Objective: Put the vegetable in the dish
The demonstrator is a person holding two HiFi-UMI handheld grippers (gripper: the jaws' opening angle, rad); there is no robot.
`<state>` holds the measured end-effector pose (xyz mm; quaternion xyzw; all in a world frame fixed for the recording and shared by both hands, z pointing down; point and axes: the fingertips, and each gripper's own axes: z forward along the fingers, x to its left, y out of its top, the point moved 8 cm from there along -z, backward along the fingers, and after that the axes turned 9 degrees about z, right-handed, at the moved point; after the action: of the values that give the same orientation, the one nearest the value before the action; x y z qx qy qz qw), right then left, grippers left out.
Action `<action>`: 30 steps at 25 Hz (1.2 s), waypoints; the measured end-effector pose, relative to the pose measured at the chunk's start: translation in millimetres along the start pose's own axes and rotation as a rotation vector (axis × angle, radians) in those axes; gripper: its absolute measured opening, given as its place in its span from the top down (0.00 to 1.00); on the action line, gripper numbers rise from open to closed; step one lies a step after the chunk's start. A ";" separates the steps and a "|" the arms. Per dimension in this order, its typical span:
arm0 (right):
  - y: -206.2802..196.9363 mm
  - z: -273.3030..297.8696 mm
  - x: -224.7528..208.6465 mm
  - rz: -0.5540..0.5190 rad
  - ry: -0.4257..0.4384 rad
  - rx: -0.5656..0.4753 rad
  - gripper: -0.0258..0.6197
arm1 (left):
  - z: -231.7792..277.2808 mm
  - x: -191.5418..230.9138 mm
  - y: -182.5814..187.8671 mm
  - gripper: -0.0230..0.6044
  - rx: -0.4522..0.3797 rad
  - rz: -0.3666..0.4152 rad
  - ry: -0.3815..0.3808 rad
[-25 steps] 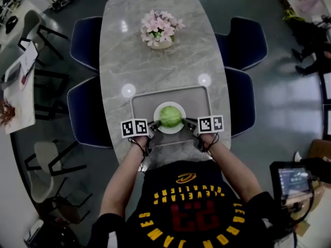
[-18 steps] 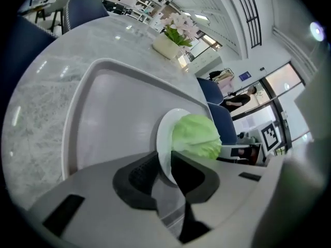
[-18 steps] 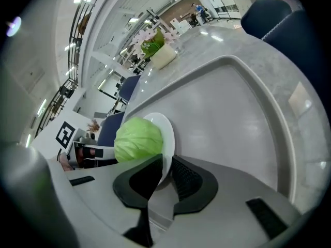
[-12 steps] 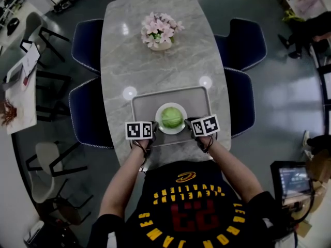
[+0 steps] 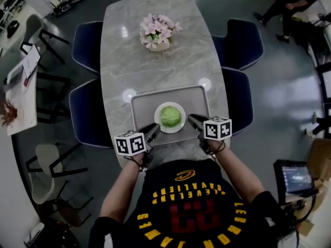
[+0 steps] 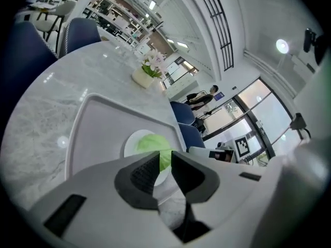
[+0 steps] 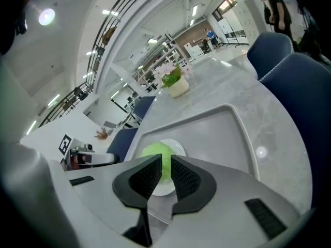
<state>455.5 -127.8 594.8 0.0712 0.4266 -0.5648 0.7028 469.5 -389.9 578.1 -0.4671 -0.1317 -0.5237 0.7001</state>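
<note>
Cabbage [image 5: 170, 116] noted seated in white dish [image 5: 180, 127] on tray [image 5: 142, 101]. Left gripper [image 5: 154, 128] and right gripper [image 5: 191, 119] held near dish, jaws drawn almost together, nothing gripped. Task judged done; nothing left.

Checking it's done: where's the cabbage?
Head view, centre: cabbage on the dish in the tray, between the left gripper and right gripper, touching neither.
</note>
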 end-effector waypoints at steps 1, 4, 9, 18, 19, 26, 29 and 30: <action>1.3 -4.3 6.0 -0.005 0.020 -0.013 0.87 | -4.0 -5.8 2.1 0.85 -0.012 0.021 -0.004; 2.3 -16.4 26.4 -0.028 0.104 -0.035 0.88 | -13.9 -26.1 7.3 0.85 -0.038 0.068 -0.064; -0.5 -44.1 59.7 -0.062 0.261 -0.080 0.96 | -29.2 -60.2 16.0 0.96 -0.100 0.109 -0.156; 5.2 -83.0 115.7 -0.161 0.381 -0.196 0.96 | -51.7 -119.2 34.1 0.96 -0.190 0.286 -0.227; 5.0 -85.6 120.2 -0.178 0.383 -0.203 0.96 | -54.0 -123.0 35.3 0.96 -0.198 0.282 -0.232; 3.1 -94.8 131.0 -0.241 0.376 -0.233 0.95 | -62.9 -131.3 33.5 0.96 -0.237 0.271 -0.233; 2.2 -97.5 131.0 -0.246 0.374 -0.241 0.96 | -67.0 -134.5 35.9 0.96 -0.242 0.272 -0.221; 2.6 -98.8 131.5 -0.251 0.371 -0.246 0.96 | -68.1 -135.6 37.4 0.96 -0.245 0.273 -0.217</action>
<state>406.1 -165.8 442.5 0.0341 0.6191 -0.5687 0.5404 424.3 -360.5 431.4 -0.6157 -0.0773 -0.3827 0.6844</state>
